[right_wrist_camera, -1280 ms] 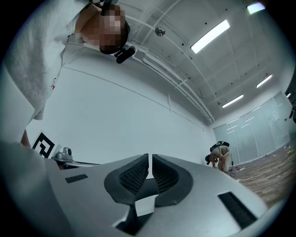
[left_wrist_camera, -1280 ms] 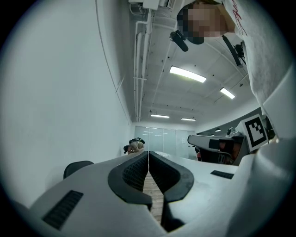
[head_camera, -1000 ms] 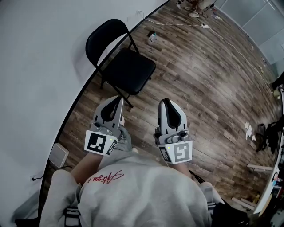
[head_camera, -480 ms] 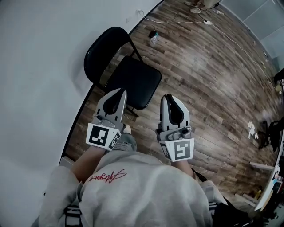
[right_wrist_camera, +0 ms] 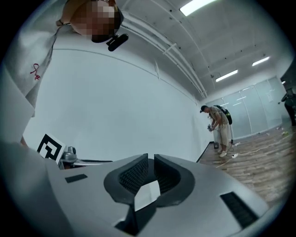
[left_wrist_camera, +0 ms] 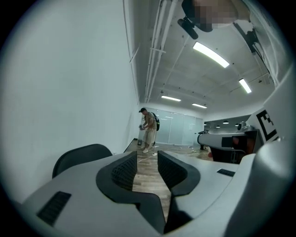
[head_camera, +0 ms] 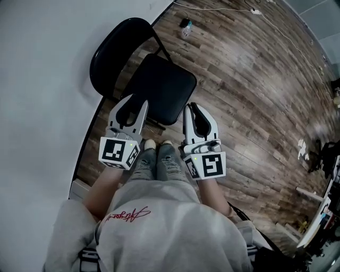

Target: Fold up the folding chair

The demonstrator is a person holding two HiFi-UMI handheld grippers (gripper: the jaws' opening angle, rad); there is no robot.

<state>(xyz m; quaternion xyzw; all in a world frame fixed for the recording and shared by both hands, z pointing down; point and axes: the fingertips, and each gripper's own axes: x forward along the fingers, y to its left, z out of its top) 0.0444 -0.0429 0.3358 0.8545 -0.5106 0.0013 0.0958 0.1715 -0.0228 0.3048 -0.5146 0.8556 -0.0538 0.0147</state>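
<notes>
Since the earlier frames, both tools have been carried forward and the folding chair [head_camera: 159, 87] is now met at its near edge. Nearest, two shoes [head_camera: 150, 144] are seen side by side on the wooden floor [head_camera: 255, 79], between the two tools. The left tool [head_camera: 137, 101] is held over the front left corner of the seat. Its jaws are opening, and only floorboards are seen through the gap between them in the left gripper view [left_wrist_camera: 147, 155]. The right tool [head_camera: 191, 106] is held at the front right edge of the seat. Its jaws are drawn almost together, with a thin slit left and nothing gripped [right_wrist_camera: 151, 159]. Whether either tool touches the seat cannot be told.

The chair is stood unfolded, and its rounded backrest [head_camera: 114, 56] is set close to the white wall [head_camera: 42, 79]. No room is left on that side, while wide bare floor lies to its right and beyond. Farther off, a small object [head_camera: 185, 26] is set on the boards near the wall, and a white cable [head_camera: 212, 8] is trailed across them. Farthest away, a person [left_wrist_camera: 149, 129] is seen standing by the wall.
</notes>
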